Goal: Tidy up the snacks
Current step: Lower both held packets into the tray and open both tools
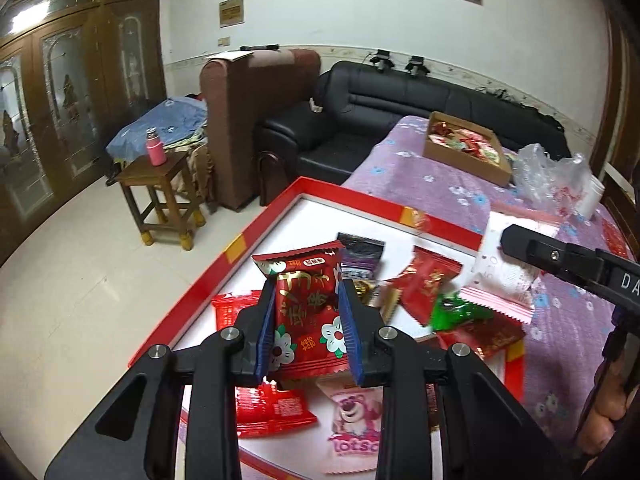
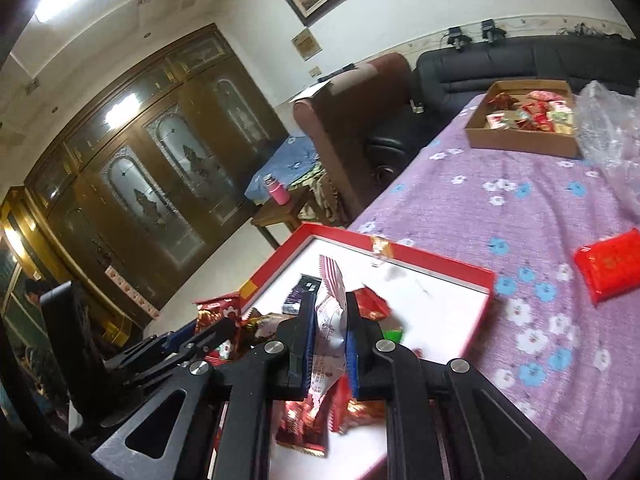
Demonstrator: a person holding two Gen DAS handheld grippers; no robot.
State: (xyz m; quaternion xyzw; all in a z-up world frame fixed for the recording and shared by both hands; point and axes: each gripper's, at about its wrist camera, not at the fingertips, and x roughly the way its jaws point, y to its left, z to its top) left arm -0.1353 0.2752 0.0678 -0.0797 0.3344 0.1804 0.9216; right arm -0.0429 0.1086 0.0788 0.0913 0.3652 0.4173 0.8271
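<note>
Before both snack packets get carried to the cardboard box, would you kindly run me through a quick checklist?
1. Left claw shut on red flower packet: ok.
2. Right claw shut on white-pink packet: ok.
3. Both packets lifted above red tray: ok.
4. Cardboard box has free room: cannot tell.
5. Purple cloth path to box unobstructed: ok.
6. Claws apart from each other: ok.

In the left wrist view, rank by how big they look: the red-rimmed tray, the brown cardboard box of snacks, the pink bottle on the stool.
1. Red-rimmed white tray, nearest the camera
2. Brown cardboard box, farther back
3. Pink bottle, farthest, so true size is unsure
</note>
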